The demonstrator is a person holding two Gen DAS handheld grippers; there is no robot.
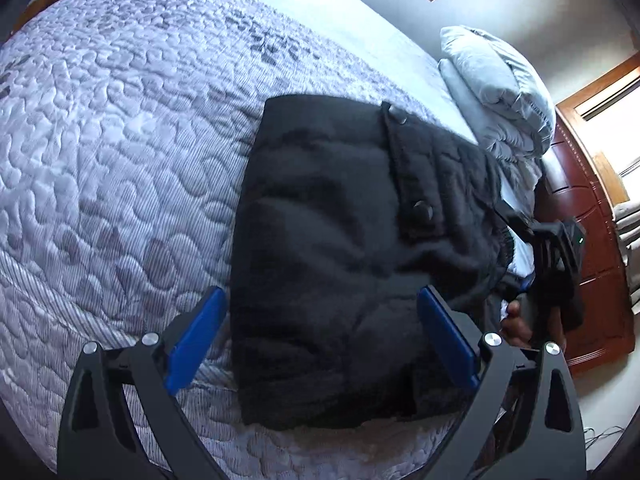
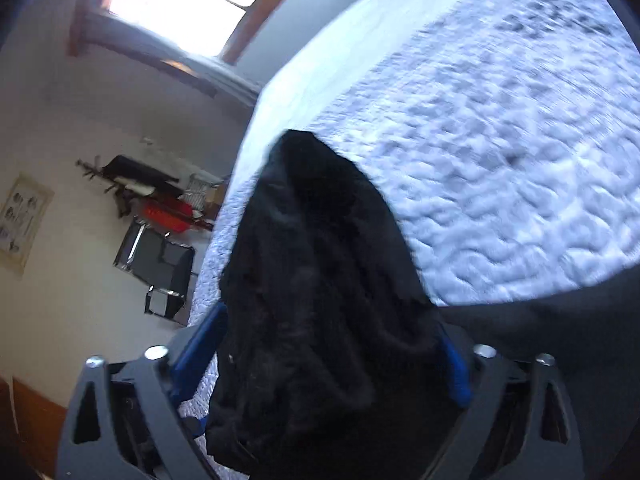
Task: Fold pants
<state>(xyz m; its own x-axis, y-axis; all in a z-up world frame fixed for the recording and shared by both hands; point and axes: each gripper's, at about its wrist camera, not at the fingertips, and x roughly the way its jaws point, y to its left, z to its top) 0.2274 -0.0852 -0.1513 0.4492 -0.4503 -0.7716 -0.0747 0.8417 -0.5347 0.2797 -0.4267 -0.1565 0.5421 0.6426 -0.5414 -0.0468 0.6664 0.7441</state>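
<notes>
Lying on the bed: black fuzzy folded pants (image 1: 340, 248) rested flat on the pale purple quilted bedspread (image 1: 120, 140), near the bed's edge.
Pants look: 1 flap with 2 round dark buttons (image 1: 423, 211) crossed the top layer.
Left claw: the black left gripper (image 1: 322, 328) with 2 blue pads (image 1: 198, 332) stood wide apart, 1 pad on each side of the pants' near end, and did not squeeze them.
Right claw: the black right gripper (image 2: 332, 356) had a bunch of the pants (image 2: 320, 280) between its 2 blue pads (image 2: 200, 348); the picture was blurry, so I could not tell if the pads pressed on the cloth.
Right side in the left view: the right gripper (image 1: 560, 256) showed at the far side of the pants, with a hand (image 1: 518, 322) on it.
Far end of bed: a light blue folded blanket (image 1: 496, 92) sat beyond the pants.
Room: a bright window with a brown wooden frame (image 2: 176, 4) was on the wall.
</notes>
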